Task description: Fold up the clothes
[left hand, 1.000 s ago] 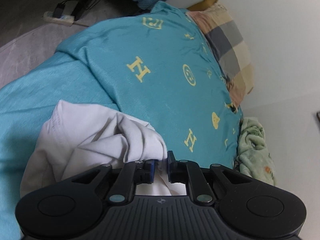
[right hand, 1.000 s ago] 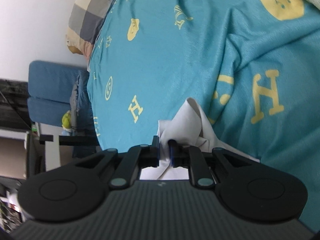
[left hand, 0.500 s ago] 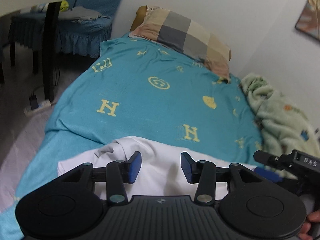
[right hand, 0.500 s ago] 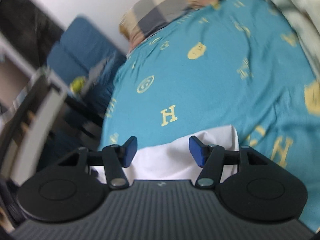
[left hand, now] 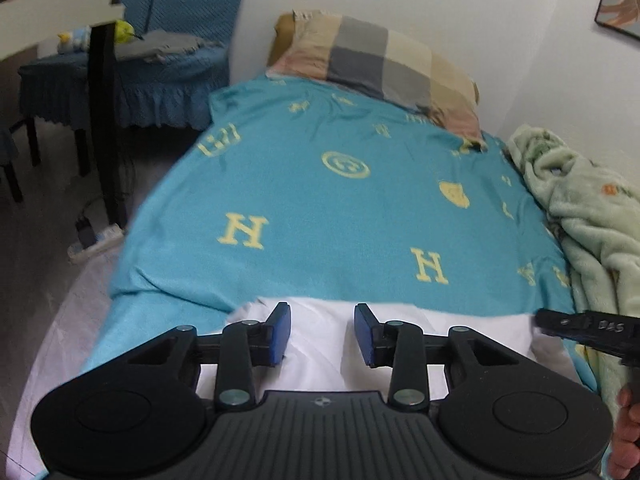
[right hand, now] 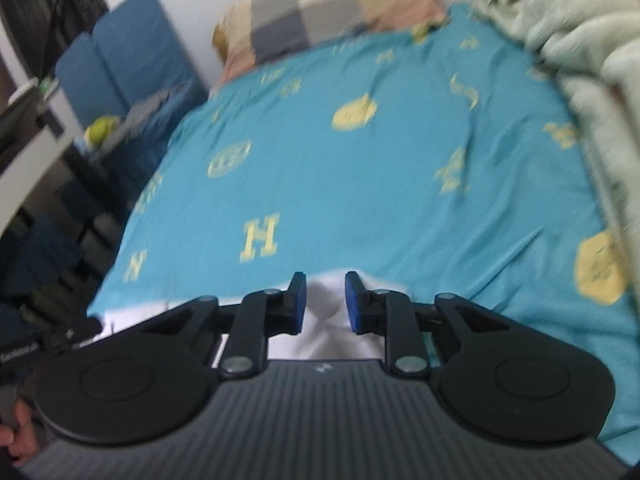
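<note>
beyond white garment (left hand: 328, 344): teal sheet (left hand: 340, 208); plaid pillow (left hand: 384, 60); green blanket (left hand: 588, 216) alongside

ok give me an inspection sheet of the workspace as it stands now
surface: bed under a teal sheet with yellow prints
job's things: white garment lying flat at the near edge
clutter: checked pillow at the head, pale green blanket along the wall side
grippers: left gripper and right gripper over the garment, jaws apart after closing a little, nothing gripped
cables: power strip on the floor
surroundings: blue-covered chair, white wall
</note>
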Available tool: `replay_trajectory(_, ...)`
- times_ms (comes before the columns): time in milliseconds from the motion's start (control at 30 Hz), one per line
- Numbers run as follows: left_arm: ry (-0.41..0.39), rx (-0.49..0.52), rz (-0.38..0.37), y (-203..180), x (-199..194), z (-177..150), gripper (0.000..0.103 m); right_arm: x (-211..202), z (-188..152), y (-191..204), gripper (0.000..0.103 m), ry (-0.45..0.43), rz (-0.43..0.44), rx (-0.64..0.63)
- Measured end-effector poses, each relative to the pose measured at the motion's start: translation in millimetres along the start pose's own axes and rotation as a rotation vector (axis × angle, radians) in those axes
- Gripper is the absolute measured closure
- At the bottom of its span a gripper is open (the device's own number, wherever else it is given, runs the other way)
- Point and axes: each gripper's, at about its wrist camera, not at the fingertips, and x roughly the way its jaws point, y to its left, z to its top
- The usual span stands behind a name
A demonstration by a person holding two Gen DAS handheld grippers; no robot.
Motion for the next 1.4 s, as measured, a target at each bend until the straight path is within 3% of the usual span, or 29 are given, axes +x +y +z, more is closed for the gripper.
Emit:
replay_trajectory(67,-0.013,0.011,0.001,3,-13,0,0.059,-13,7,-5,0.076,-0.042,-0.016,0.029)
replay_trajectory(200,-0.007,0.031,-0.007,6,-28,-2,0.058,-28,11,-22,0.072,-0.029,0.018,0.133)
replay_trajectory(267,0.0,0.041,-0.006,6,-31,-4,0.058,-31,10,-29,0.064,-0.013,0.042,0.192)
replay_trajectory(300,0.014,0.036,0.002,7,-28,-5,0.058,-32,9,-31,0.055,-0.005,0.05,0.211)
replay_trajectory(333,0.029,0.03,0.011,8,-24,-5,0.058,-30,8,-30,0.048,0.001,0.041,0.199)
replay_trajectory(500,0.076,-0.016,0.039,18,-1,-7,0.058,-11,-1,-20,0.048,0.054,-0.005,0.101)
replay_trajectory(567,0.078,-0.047,0.021,22,4,-9,0.064,-1,-7,-14,0.049,0.074,-0.008,0.045)
replay_trajectory(600,0.076,-0.056,0.009,24,5,-9,0.076,4,-9,-10,0.055,0.083,-0.011,0.017)
replay_trajectory(633,0.068,-0.061,0.0,24,5,-9,0.091,7,-11,-7,0.07,0.084,-0.029,-0.015)
replay_trajectory(700,0.043,-0.069,-0.01,23,3,-9,0.095,11,-14,-6,0.093,0.084,-0.07,-0.05)
replay_trajectory(900,-0.018,-0.072,-0.012,22,-8,-1,0.096,-2,-9,-17,0.095,0.009,-0.068,0.019)
replay_trajectory(1100,0.04,-0.064,0.015,22,12,-5,0.095,17,-18,-24,0.093,0.076,-0.088,0.035)
replay_trajectory(1233,0.021,-0.065,0.023,22,1,-4,0.087,0,-12,-15,0.092,0.029,-0.086,0.029)
replay_trajectory(1400,-0.026,-0.002,0.043,10,-28,-6,0.076,-22,-14,8,0.092,-0.004,-0.025,-0.034)
